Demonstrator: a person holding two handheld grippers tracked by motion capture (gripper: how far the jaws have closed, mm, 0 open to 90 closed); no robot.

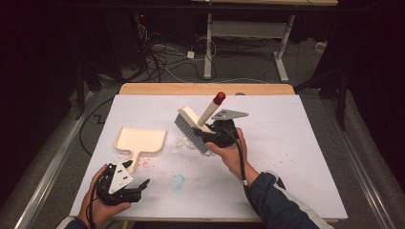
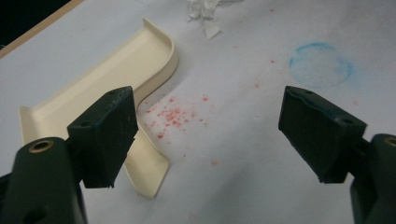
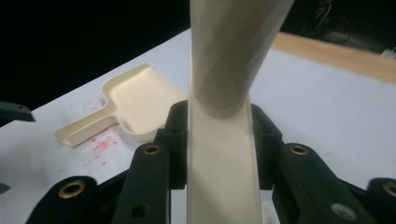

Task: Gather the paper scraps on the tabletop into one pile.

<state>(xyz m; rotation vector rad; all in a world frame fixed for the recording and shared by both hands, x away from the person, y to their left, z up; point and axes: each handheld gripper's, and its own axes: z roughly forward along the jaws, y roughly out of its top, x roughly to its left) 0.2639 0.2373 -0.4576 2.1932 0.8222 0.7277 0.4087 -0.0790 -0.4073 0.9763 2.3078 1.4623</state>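
Observation:
A cream dustpan (image 1: 142,140) lies flat on the white table cover, its handle (image 2: 147,173) pointing toward the person. My left gripper (image 1: 136,175) hovers open just right of that handle, with pink specks (image 2: 171,116) on the table between its jaws (image 2: 212,121). A brush (image 1: 189,126) with grey bristles, a cream handle (image 3: 222,154) and a red tip (image 1: 219,98) is tilted over the middle of the table. My right gripper (image 1: 204,132) is shut on the brush handle near the head. White paper scraps (image 1: 182,142) lie under the bristles.
A blue ring stain (image 1: 177,182) marks the cover near the front edge, right of the left gripper. Fine pink specks are scattered across the cover. The table's wooden far edge (image 1: 205,88) borders a dark floor with cables and desk legs.

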